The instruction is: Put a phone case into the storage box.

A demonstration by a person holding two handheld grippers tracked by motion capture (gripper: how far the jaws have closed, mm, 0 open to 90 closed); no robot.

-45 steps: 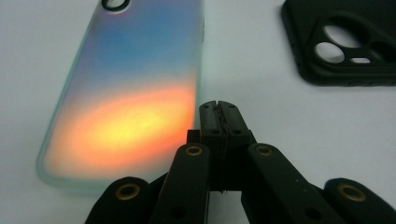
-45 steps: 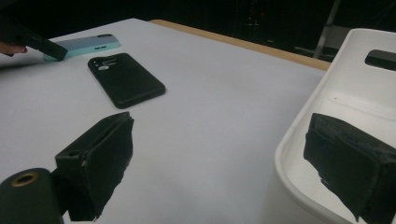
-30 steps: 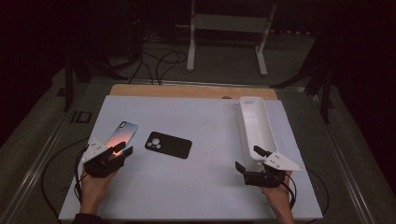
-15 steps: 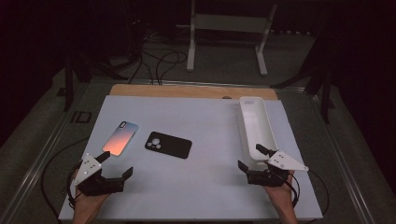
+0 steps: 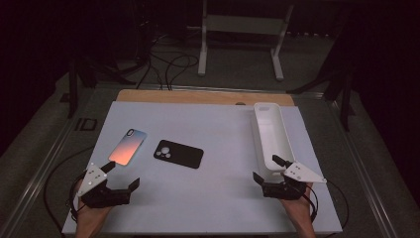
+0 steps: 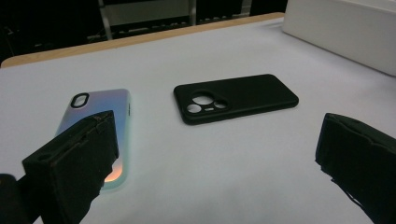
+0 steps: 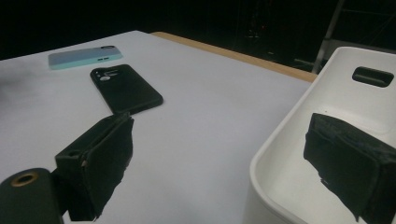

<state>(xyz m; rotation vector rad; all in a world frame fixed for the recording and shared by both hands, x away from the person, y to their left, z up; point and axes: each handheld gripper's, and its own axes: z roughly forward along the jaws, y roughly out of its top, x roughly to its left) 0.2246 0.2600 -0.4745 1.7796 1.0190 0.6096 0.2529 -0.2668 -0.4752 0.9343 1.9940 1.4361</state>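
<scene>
An iridescent pink-blue phone case (image 5: 128, 146) lies flat on the white table at the left, camera hole away from me. To its right lies a black phone case (image 5: 179, 153). My left gripper (image 5: 122, 174) sits near the front left, just short of the iridescent case (image 6: 100, 121). Its jaws have just been opening and now stand open with nothing between them (image 6: 219, 140). At the front right, my right gripper (image 5: 265, 167) is open too, and one jaw hangs over the near end of the long white tray (image 7: 299, 140). The black case (image 7: 125, 87) shows far off.
The white tray (image 5: 259, 134) runs front to back along the right side and holds nothing. A wooden strip (image 5: 198, 96) borders the table's far edge. Cables and a metal stand lie on the dark floor behind.
My left gripper has let go of the near end of the iridescent case, opened wide and drawn back toward the front edge. The case stays where it lay. The right gripper is still.
</scene>
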